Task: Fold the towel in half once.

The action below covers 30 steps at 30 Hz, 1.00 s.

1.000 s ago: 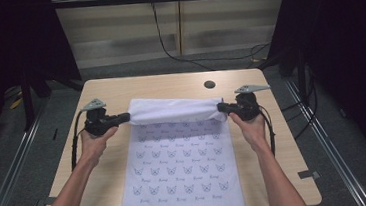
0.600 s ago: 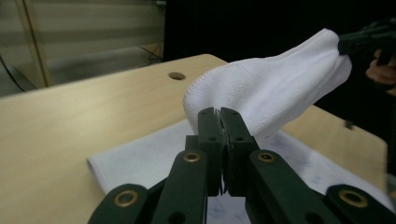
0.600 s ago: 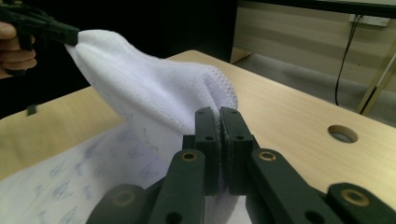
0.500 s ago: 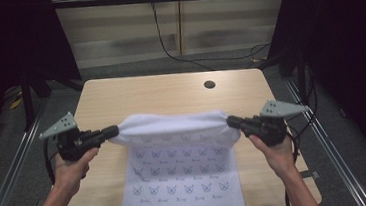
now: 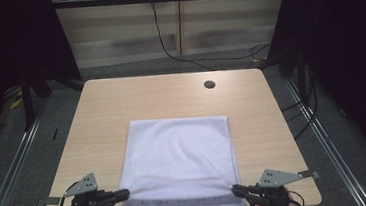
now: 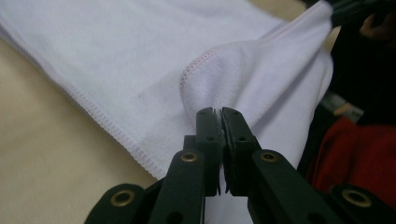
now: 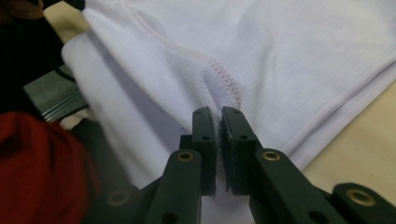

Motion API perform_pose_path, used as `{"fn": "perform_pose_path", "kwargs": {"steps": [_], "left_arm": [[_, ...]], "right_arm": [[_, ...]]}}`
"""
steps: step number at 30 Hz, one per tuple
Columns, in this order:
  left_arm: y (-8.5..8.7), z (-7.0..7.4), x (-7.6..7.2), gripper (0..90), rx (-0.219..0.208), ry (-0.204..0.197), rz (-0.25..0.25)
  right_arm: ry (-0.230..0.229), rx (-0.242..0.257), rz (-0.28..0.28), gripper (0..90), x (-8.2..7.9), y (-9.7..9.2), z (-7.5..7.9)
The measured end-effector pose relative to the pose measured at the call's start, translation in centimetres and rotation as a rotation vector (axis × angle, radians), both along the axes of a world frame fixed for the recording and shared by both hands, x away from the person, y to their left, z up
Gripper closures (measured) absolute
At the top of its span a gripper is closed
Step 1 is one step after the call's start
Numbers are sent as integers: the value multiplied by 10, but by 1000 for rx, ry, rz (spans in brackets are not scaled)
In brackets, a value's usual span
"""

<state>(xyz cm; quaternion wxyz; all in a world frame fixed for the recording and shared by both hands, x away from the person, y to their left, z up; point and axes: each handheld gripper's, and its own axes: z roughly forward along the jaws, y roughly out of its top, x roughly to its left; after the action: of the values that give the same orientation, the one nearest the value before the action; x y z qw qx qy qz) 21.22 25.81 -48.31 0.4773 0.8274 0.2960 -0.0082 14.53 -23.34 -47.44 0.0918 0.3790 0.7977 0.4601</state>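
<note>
Cloth (image 5: pixel 178 158) stretched between my left hand-held gripper (image 5: pixel 123 193) and right hand-held gripper (image 5: pixel 236 189), both clamping corners, their jaws just easing, to lay the fold flat on the tabletop (image 5: pixel 145 98).

White cloth (image 5: pixel 178 158) on light wood table (image 5: pixel 120 98).

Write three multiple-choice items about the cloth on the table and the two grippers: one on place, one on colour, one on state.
1. Where do the grippers meet the cloth?
A. At its far edge
B. At its near corners
C. At its middle

2. What colour is the cloth's upper face?
A. White
B. Red
C. Green

3. How do the left gripper's jaws stand?
A. Wide open, nothing between them
B. Nearly closed, with cloth between them
C. Closed on a cable

Answers: 1 B, the left gripper and right gripper sit at the near corners of the cloth. 2 A, it lies plain white on the table. 3 B, the left gripper view shows fabric between them, with a thin gap.
</note>
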Motion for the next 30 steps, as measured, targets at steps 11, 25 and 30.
{"fn": "perform_pose_path", "kwargs": {"steps": [11, 25, 30], "left_arm": [[6, 21, 3, 693, -123, -24, -69], [-49, -25, 132, 644, 98, -8, 108], [-43, -24, 116, 660, 99, 2, 85]], "right_arm": [[33, -25, 72, 673, -20, 4, 10], [87, -102, -29, 581, 140, 21, -22], [70, -133, -33, 591, 133, 23, -28]]}}
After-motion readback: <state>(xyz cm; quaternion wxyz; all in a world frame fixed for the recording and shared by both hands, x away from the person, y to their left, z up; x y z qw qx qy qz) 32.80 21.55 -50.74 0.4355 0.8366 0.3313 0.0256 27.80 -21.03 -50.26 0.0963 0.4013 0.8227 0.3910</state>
